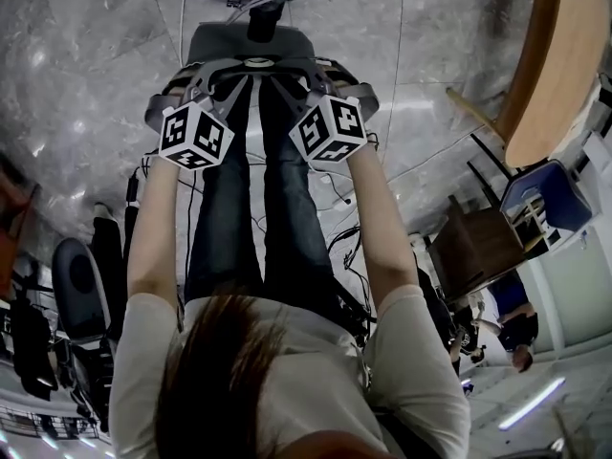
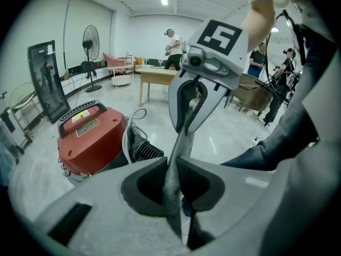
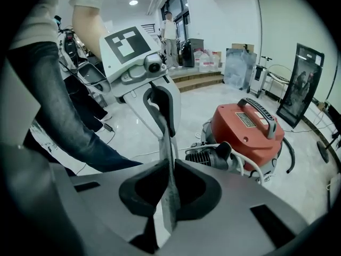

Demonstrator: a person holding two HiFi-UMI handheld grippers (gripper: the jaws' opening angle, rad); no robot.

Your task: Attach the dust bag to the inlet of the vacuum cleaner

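Left gripper view shows the left tool (image 2: pixel 173 183) clamped on a thin grey fabric dust bag (image 2: pixel 180 143). The bag stretches taut across to the right tool (image 3: pixel 169 190), which also pinches it. It is held off the floor near the red vacuum cleaner (image 2: pixel 88 137).

I have my left arm (image 1: pixel 153 237) and right arm (image 1: pixel 378 228) stretched forward and down, side by side. My left gripper (image 2: pixel 171 169) has its jaws pinched on the grey dust bag (image 2: pixel 178 148). My right gripper (image 3: pixel 170 183) faces it, its jaws clamped on the same fabric.
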